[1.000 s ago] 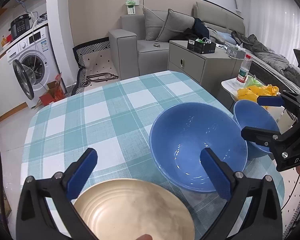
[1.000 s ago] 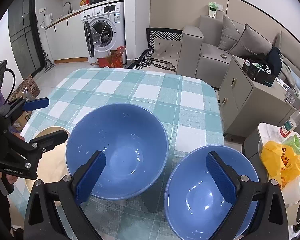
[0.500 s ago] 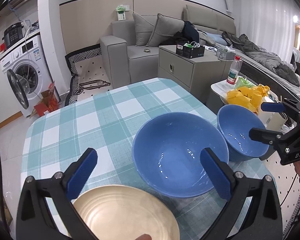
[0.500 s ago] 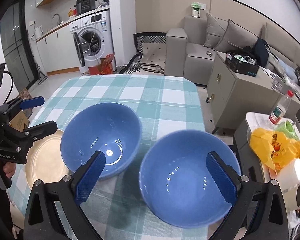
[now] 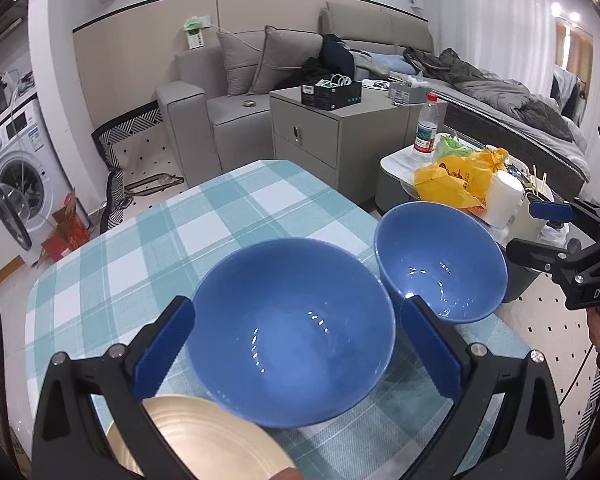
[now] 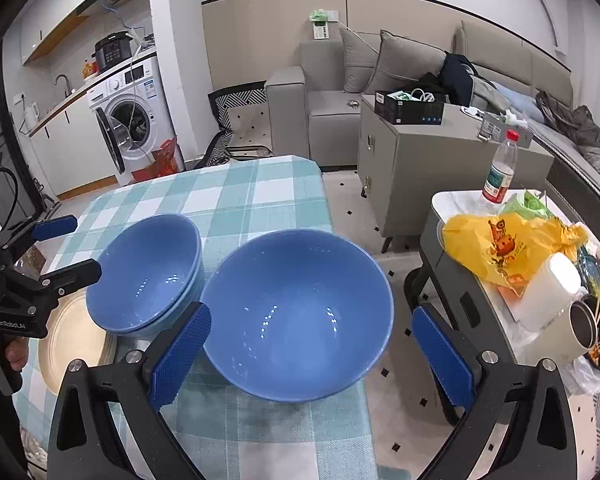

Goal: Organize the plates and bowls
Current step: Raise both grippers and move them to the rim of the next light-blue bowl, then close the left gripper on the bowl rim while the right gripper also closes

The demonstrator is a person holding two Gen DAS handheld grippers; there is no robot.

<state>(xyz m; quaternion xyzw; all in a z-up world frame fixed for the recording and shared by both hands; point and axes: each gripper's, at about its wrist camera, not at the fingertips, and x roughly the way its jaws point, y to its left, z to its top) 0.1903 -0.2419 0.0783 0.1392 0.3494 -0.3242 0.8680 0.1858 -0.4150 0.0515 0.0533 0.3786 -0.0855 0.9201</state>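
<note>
Nothing stacked yet: my left gripper [image 5: 296,344] and right gripper [image 6: 312,344] both spread and empty, two blue bowls [image 5: 292,332] [image 6: 296,316] side by side on the desk [image 5: 204,216], beige plate [image 5: 204,440] at 7 o'clock, all still to nest.

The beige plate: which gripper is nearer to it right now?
Left. The left gripper hangs directly above the beige plate beside the two blue bowls. The right gripper is farther off, framing the bowl at the table's right edge.
</note>
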